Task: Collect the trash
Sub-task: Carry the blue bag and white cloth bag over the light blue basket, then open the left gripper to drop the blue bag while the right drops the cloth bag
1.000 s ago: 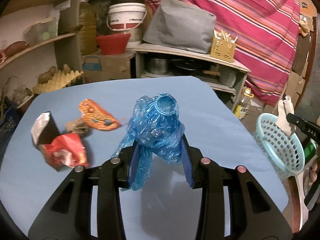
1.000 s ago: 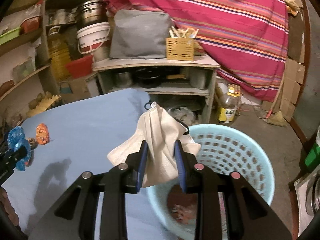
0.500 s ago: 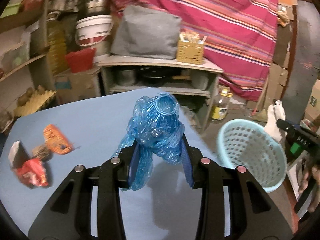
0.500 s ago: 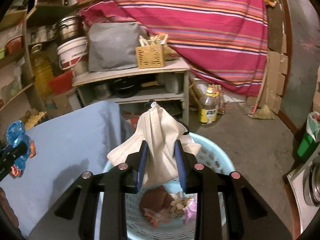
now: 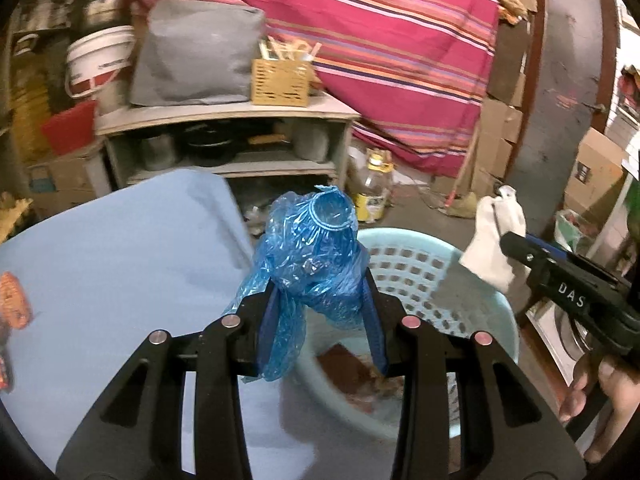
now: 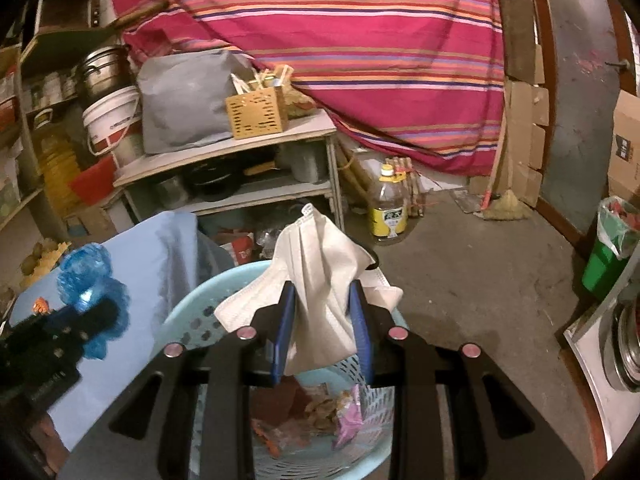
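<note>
I have the pale blue basket [image 6: 224, 292] under both grippers, beside the blue-covered table [image 5: 120, 248]. My right gripper [image 6: 322, 320] is clamped on a limp white face mask [image 6: 320, 264] above the basket; my left gripper [image 5: 320, 308] pinches a crumpled blue plastic bag [image 5: 312, 252] at the rim. Both look feather-light and soft (they should drop freely; mid-body grips suit them)

— Behind, against the wall? Striped red cloth [image 6: 360, 40], draped over a wooden shelf [image 6: 224, 152].
— On that shelf? Grey bag [image 6: 180, 104], slotted yellow box [image 6: 256, 114]; beside it, white bucket [image 6: 110, 120]. On the floor, a yellow-labelled bottle [image 6: 388, 208].
</note>
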`<state>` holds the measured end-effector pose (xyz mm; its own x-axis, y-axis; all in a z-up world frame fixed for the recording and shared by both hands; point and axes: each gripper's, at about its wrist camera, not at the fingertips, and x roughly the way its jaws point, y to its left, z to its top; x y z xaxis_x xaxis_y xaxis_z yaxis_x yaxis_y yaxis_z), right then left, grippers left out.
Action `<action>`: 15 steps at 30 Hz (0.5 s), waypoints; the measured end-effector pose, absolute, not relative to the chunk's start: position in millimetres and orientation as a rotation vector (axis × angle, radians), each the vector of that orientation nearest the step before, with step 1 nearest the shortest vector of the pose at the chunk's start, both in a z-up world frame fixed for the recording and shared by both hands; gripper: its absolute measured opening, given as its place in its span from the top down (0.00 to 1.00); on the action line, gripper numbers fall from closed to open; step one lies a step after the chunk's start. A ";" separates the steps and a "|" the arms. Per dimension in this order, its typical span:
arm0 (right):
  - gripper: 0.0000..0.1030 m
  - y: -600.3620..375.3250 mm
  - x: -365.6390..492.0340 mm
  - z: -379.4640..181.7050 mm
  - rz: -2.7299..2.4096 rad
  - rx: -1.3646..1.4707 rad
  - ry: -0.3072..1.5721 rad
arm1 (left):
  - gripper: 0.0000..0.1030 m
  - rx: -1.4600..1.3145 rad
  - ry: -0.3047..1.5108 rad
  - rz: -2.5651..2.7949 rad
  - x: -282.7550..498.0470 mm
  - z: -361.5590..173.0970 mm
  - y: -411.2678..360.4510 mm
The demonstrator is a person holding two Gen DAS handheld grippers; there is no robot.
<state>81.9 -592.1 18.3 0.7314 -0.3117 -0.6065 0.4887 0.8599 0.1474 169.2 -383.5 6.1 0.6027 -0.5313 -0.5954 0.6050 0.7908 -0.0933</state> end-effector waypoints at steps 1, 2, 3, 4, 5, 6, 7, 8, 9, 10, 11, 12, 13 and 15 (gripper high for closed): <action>0.73 -596.2 81.1 16.2 -0.456 0.316 0.610 | 0.64 0.128 0.651 -0.666 168.4 4.1 -388.5; 0.73 -599.9 80.7 14.0 -0.462 0.321 0.616 | 0.64 0.134 0.654 -0.674 167.8 1.4 -394.5; 0.73 -601.3 81.4 12.6 -0.466 0.323 0.620 | 0.63 0.138 0.658 -0.679 167.6 -0.9 -399.5; 0.73 -604.7 81.0 9.8 -0.472 0.326 0.627 | 0.63 0.140 0.660 -0.683 168.1 -1.6 -402.6; 0.73 -606.3 81.0 8.3 -0.474 0.328 0.630 | 0.62 0.140 0.663 -0.688 168.3 -2.3 -405.9; 0.73 -607.6 80.4 7.0 -0.478 0.330 0.634 | 0.56 0.138 0.665 -0.689 168.8 -2.0 -407.5; 0.73 -609.4 79.9 5.5 -0.481 0.333 0.637 | 0.51 0.132 0.672 -0.692 169.9 -2.2 -409.1; 0.73 -610.0 79.7 5.0 -0.481 0.334 0.639 | 0.40 0.124 0.675 -0.695 170.7 -1.7 -409.3; 0.73 -610.3 79.4 4.3 -0.481 0.334 0.641 | 0.34 0.117 0.670 -0.689 171.4 -1.0 -407.6; 0.73 -609.5 79.5 3.7 -0.479 0.332 0.642 | 0.32 0.112 0.666 -0.687 172.0 0.2 -407.0; 0.73 -609.0 79.7 3.4 -0.477 0.329 0.644 | 0.28 0.109 0.664 -0.689 172.4 1.6 -405.9; 0.73 -608.3 80.2 3.6 -0.476 0.326 0.645 | 0.25 0.108 0.663 -0.691 172.6 2.7 -404.5; 0.73 -606.4 81.6 3.4 -0.474 0.321 0.647 | 0.24 0.108 0.661 -0.687 173.3 4.4 -402.7; 0.73 -603.2 83.8 2.8 -0.466 0.316 0.651 | 0.17 0.109 0.650 -0.673 173.6 7.5 -398.0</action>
